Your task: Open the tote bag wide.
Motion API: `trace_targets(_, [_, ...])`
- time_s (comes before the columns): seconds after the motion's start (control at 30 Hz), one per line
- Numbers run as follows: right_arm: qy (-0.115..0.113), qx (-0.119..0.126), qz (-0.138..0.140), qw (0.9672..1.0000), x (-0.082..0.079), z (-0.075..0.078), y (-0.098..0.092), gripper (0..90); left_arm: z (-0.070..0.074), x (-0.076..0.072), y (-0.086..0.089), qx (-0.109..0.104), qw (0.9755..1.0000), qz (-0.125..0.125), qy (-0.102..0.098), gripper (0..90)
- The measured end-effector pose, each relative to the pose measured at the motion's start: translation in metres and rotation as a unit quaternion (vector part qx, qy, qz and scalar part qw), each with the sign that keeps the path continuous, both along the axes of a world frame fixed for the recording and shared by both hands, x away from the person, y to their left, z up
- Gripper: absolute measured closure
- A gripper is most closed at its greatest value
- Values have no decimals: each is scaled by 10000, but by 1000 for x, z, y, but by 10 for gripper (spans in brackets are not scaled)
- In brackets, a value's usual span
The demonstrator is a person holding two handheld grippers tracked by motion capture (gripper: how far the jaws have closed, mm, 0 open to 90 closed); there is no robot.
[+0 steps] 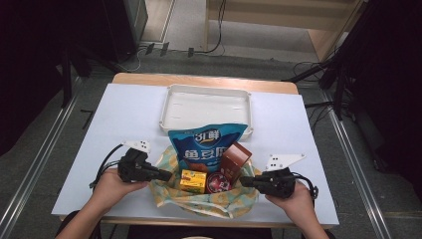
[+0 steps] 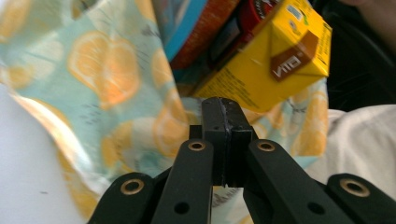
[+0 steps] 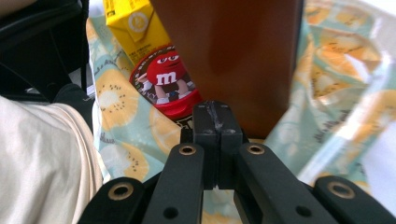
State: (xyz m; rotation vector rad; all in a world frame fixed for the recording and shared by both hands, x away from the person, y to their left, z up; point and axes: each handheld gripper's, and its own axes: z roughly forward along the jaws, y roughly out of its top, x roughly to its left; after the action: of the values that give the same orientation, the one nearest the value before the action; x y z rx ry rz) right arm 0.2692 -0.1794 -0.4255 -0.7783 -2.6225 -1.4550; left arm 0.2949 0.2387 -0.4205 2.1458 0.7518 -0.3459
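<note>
Your landmark is the lemon-print cloth [image 1: 209,199], spread at the near edge of the white table [image 1: 124,114]. Beyond it sits the white tray [image 1: 206,107]. On the cloth, the blue snack bag [image 1: 206,147] stands at the back — the brown box [image 1: 235,158] leans at its right, the yellow carton [image 1: 193,181] and red candy tub [image 1: 218,183] lie in front. Your left gripper [image 1: 166,175] meets the cloth's left edge, your right gripper [image 1: 244,181] its right — both jaw pairs pressed together; whether they pinch fabric is unclear.
</note>
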Motion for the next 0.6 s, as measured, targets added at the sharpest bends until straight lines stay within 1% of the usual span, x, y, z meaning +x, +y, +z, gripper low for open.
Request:
trace_targets(0.03, [39,-4,12,10000,0,-2,2,900,-1,-1,0,20,10000,7,-1,900])
trace_targets(0.1, [15,-17,70,10000,0,-6,6,900,-5,-4,-1,62,10000,-8,32,900])
trace_targets(0.17, [-32,-62,122,9999,-1,-10,10,900,-9,-6,-2,51,9999,-53,87,900])
trace_targets(0.2, [-19,-52,155,9999,-1,-13,12,900,-10,-7,-3,67,9999,-62,63,900])
trace_targets(0.23, [-21,-63,172,9998,-1,-14,13,900,-12,-8,-4,80,9999,-97,97,900])
trace_targets(0.27, [25,-69,218,9997,-1,-16,14,900,-13,-10,-5,81,9998,-113,111,900])
trace_targets(0.37, [45,-88,280,9996,-4,-18,16,900,-16,-12,-7,142,9997,-204,91,900])
trace_targets(0.47, [89,-107,325,9994,-6,-21,16,900,-22,-13,-9,227,9993,-259,175,900])
trace_targets(0.53, [114,-98,350,9993,-7,-24,16,900,-27,-13,-10,219,9991,-262,266,900])
trace_targets(0.6, [92,-145,378,9991,-7,-27,16,900,-32,-10,-10,269,9987,-278,336,900])
